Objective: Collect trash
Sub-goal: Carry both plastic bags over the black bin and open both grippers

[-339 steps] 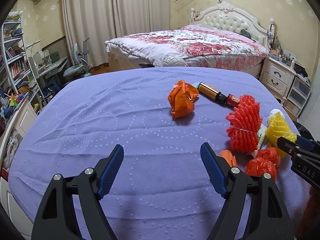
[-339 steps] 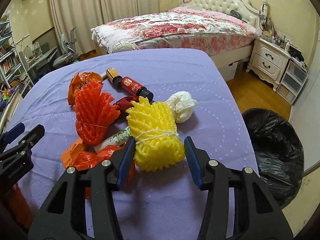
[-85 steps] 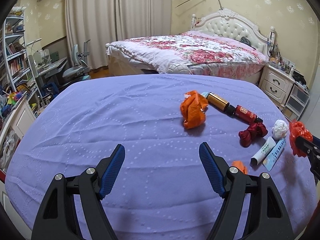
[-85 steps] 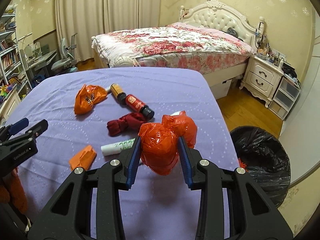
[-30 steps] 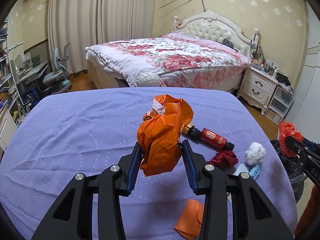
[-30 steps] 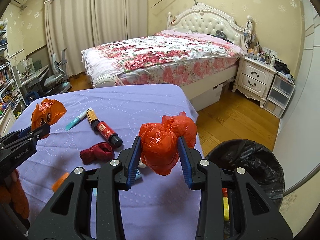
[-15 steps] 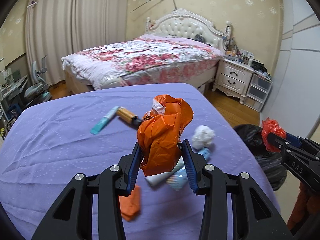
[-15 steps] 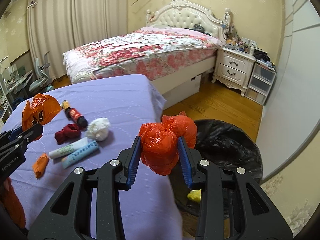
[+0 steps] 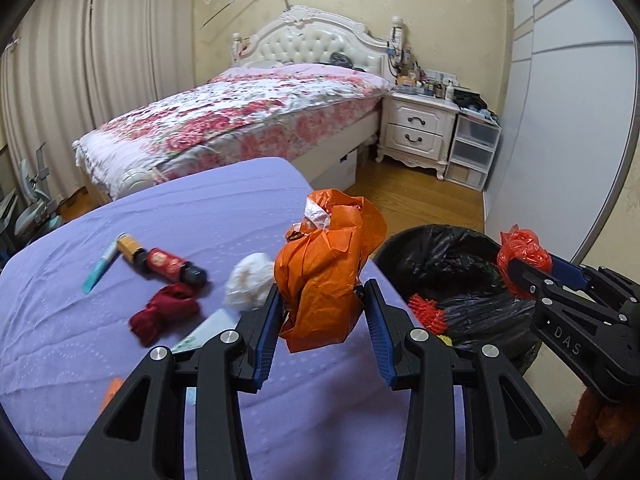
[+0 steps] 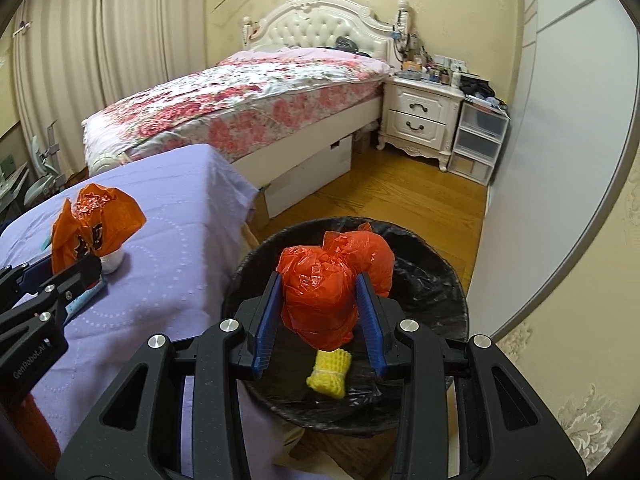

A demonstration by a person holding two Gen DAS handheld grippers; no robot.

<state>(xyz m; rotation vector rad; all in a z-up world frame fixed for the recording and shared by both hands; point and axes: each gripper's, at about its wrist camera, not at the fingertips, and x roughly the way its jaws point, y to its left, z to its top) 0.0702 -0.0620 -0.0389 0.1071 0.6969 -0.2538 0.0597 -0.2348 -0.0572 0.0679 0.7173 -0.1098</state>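
My left gripper [image 9: 322, 322] is shut on a crumpled orange paper bag [image 9: 328, 268], held above the right end of the purple-covered table [image 9: 120, 360]. My right gripper [image 10: 318, 318] is shut on a red plastic bag [image 10: 320, 292] and hangs right over the black-lined trash bin [image 10: 424, 280]. A yellow foam net [image 10: 330, 372] lies in that bin; a red foam net [image 9: 426, 312] shows in it from the left wrist view. In the left wrist view the right gripper [image 9: 520, 264] is over the bin [image 9: 444, 248]; the right wrist view has the left gripper [image 10: 86, 266] with its orange bag [image 10: 96, 224].
On the table lie a dark bottle [image 9: 166, 262], a dark red wad [image 9: 164, 314], a white paper ball [image 9: 250, 280], a teal tube [image 9: 100, 268] and an orange scrap [image 9: 112, 390]. A floral bed [image 9: 240, 120], white nightstand [image 9: 416, 128] and plastic drawers [image 9: 472, 148] stand beyond wooden floor.
Both grippers have swung right with their loads still held. The right gripper went from the table edge to over the bin; the left one neared the table's right end.
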